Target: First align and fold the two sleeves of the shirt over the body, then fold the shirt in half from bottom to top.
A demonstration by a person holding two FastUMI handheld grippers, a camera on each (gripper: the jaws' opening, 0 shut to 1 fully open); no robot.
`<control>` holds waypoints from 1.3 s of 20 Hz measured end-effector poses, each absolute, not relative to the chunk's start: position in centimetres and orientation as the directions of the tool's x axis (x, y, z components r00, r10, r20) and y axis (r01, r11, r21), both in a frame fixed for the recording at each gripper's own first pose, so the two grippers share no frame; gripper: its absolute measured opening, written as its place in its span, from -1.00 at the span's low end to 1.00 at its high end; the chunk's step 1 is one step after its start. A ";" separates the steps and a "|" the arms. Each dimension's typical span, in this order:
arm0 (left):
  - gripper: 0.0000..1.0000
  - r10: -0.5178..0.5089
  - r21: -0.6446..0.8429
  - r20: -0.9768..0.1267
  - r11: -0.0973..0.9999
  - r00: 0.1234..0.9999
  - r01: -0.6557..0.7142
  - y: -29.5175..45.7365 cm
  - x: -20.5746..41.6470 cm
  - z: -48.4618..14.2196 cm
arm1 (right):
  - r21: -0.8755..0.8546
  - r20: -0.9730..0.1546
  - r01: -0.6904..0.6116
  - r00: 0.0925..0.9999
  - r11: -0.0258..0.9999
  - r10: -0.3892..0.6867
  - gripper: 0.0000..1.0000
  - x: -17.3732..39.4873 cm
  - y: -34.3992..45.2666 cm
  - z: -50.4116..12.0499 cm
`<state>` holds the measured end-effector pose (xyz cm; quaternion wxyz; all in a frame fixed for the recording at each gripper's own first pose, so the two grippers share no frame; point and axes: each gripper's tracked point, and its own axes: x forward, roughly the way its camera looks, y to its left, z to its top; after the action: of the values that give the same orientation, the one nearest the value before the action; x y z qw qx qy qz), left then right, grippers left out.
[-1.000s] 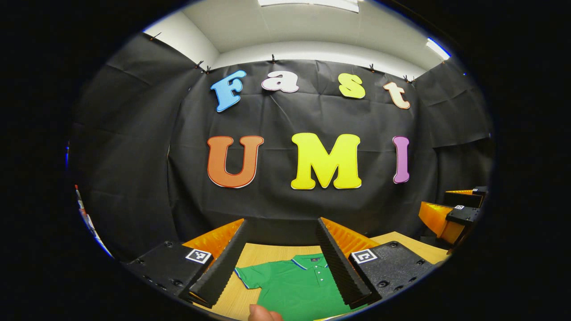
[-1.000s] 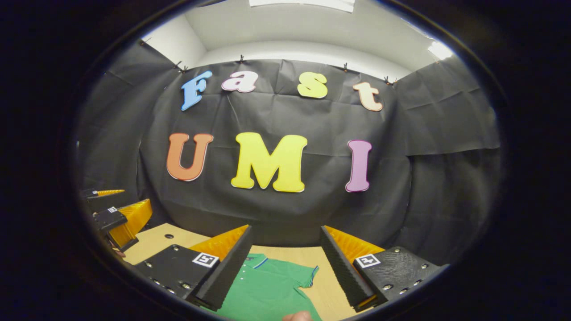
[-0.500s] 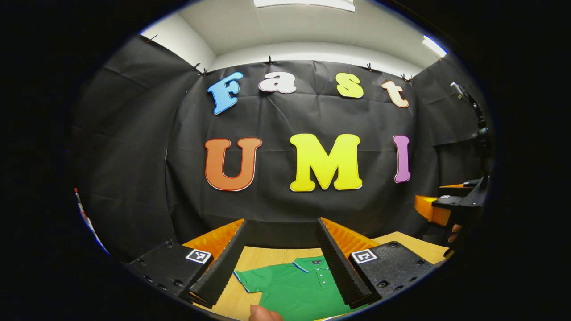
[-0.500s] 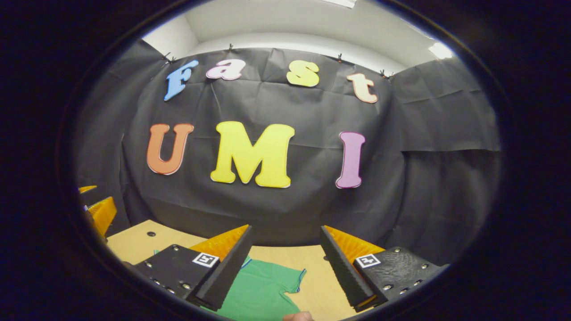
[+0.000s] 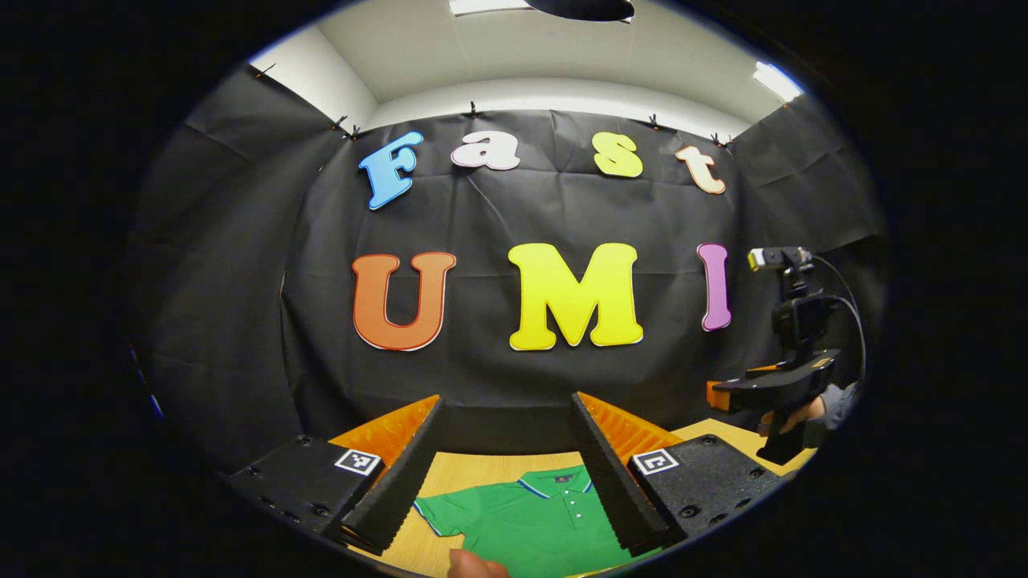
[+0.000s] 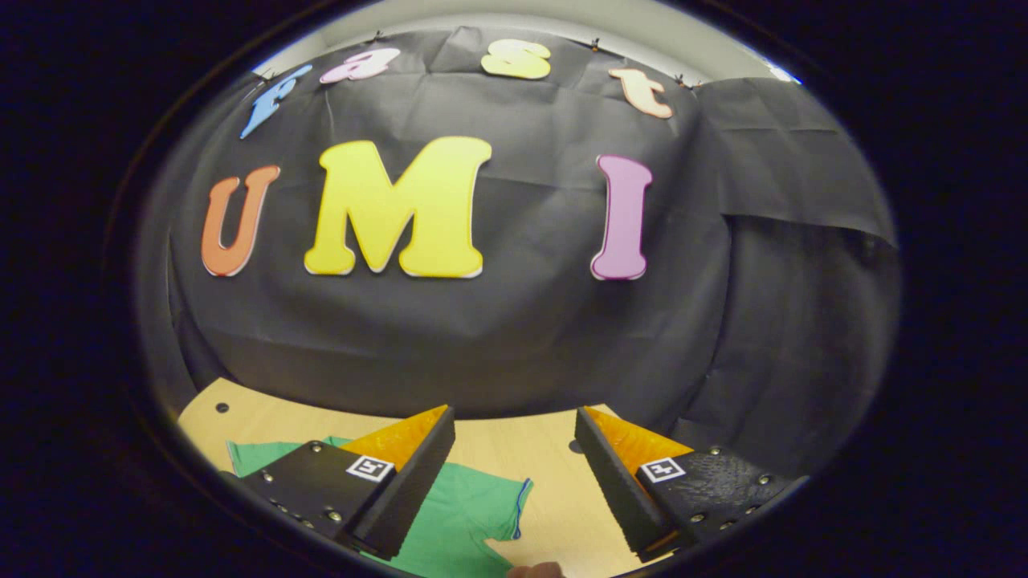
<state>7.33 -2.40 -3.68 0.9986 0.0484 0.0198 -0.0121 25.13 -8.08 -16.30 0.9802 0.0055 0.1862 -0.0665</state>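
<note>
A green polo shirt [image 5: 526,522] with a blue-edged collar lies flat on the wooden table [image 5: 474,470], collar toward the far wall. My left gripper [image 5: 506,396] hangs open above it, and the collar and one short sleeve show between its fingers. At the right edge of the left gripper view a hand holds my right gripper [image 5: 723,393] farther forward, over the table's far right. In the right gripper view my right gripper [image 6: 514,411] is open above the table [image 6: 530,449]. The shirt's [image 6: 462,514] other short sleeve lies just inside and under its left finger.
The black cloth wall rises right behind the table's far edge. A small hole [image 6: 221,408] marks the tabletop at the far left of the right gripper view. A fingertip [image 5: 475,565] of the holding hand shows at the bottom of the left gripper view.
My right gripper has moved forward and tipped down, so more of the table and the shirt's sleeve now show beneath it. The left gripper has hardly moved. Both stay open.
</note>
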 end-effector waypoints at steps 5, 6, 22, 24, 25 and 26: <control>0.94 -0.025 0.129 -0.032 0.991 0.999 0.029 -2.5 8.4 -3.2 | -0.043 -0.514 0.152 0.844 0.987 -0.152 0.91 29.3 -9.6 -25.2; 1.00 -0.025 0.128 -0.031 0.991 0.999 0.029 -2.4 8.5 -3.0 | -0.046 -0.544 0.150 0.825 0.988 -0.151 0.87 29.8 -9.8 -26.9; 0.95 0.030 0.043 -0.128 0.999 0.991 -0.024 -1.9 10.6 -5.1 | -0.072 -0.762 0.167 0.627 0.983 -0.162 0.92 31.1 -11.9 -41.9; 0.95 0.033 0.039 -0.140 0.999 0.990 -0.028 -1.8 10.6 -5.5 | -0.054 -0.766 0.143 0.628 0.988 -0.133 0.91 31.4 -11.2 -42.3; 0.95 0.032 0.035 -0.145 0.999 0.989 -0.027 -1.8 10.6 -5.6 | -0.041 -0.790 0.128 0.603 0.991 -0.110 0.88 30.9 -10.7 -43.0; 0.95 0.035 0.035 -0.148 0.999 0.988 -0.031 -1.8 10.6 -5.7 | -0.087 -0.817 0.157 0.554 0.984 -0.161 0.27 29.7 -11.7 -43.4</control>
<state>10.57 -1.80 -5.69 0.9969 0.0164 0.0747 0.0165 29.72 -11.67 -43.43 0.8814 -0.0021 0.4636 -0.0903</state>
